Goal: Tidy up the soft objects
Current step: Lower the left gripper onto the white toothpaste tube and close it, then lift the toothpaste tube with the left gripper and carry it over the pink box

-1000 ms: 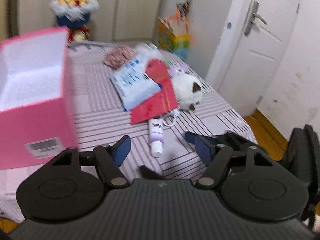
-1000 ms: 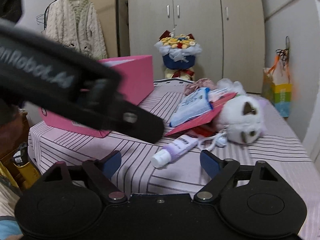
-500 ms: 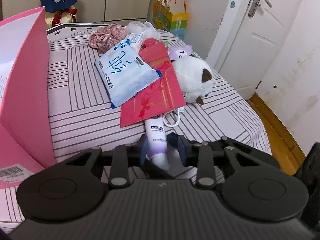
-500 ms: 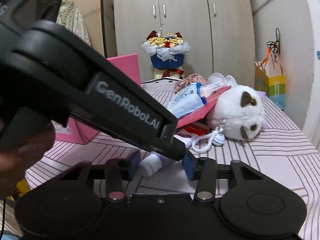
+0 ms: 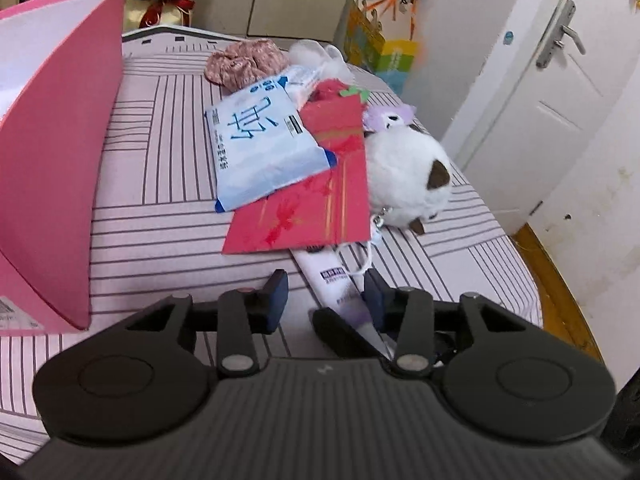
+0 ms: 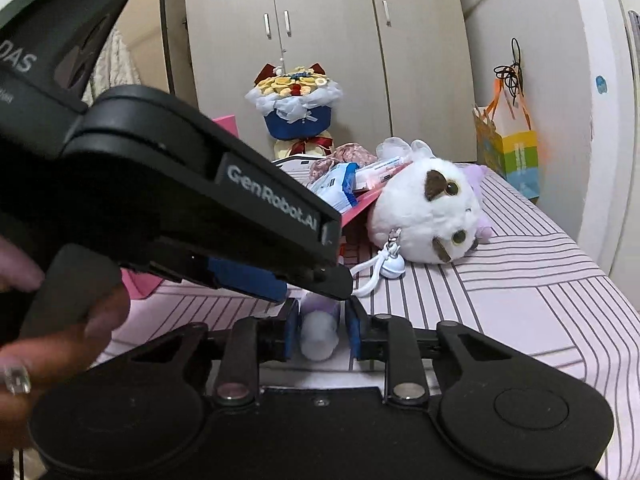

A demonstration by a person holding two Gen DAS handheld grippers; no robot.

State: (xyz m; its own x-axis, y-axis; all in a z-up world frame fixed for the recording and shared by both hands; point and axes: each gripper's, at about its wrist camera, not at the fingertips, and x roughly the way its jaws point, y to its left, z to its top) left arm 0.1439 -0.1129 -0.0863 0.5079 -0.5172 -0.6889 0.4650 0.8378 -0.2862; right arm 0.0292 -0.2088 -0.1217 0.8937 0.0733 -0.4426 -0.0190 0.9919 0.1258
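Tube (image 5: 334, 276) in white and lilac, the only one here, lies on the tabletop (image 5: 160, 216) under a pink striped cloth, at the near edge of the pile, its far end tucked beneath the one red envelope (image 5: 320, 208). The right gripper (image 6: 323, 320) has just been closing and now pinches the tube's white cap end between its two blue pads. The left gripper (image 5: 325, 292) has just been opening: its pads stand apart with the tube's body running between them, close against the right-hand pad and clear of the other. A person's hand (image 6: 60, 340) grips the left gripper's handle. One pale blue tissue pack (image 5: 264, 144) rests on top of the red envelope. Two plush toys lie just beside it: a big white one with brown ears (image 5: 404, 176) and a small lilac one (image 5: 388, 114) touching it on the far side. One white loop with a charm (image 6: 380, 270) trails from the white plush toward the tube. One floral fabric scrunchie (image 5: 244, 62) sits at the far end of the pile. One open pink box (image 5: 60, 160) stands to the left, apart from the pile. Beyond the tabletop stand one bouquet (image 6: 294, 100) and one bright gift bag (image 6: 512, 152).
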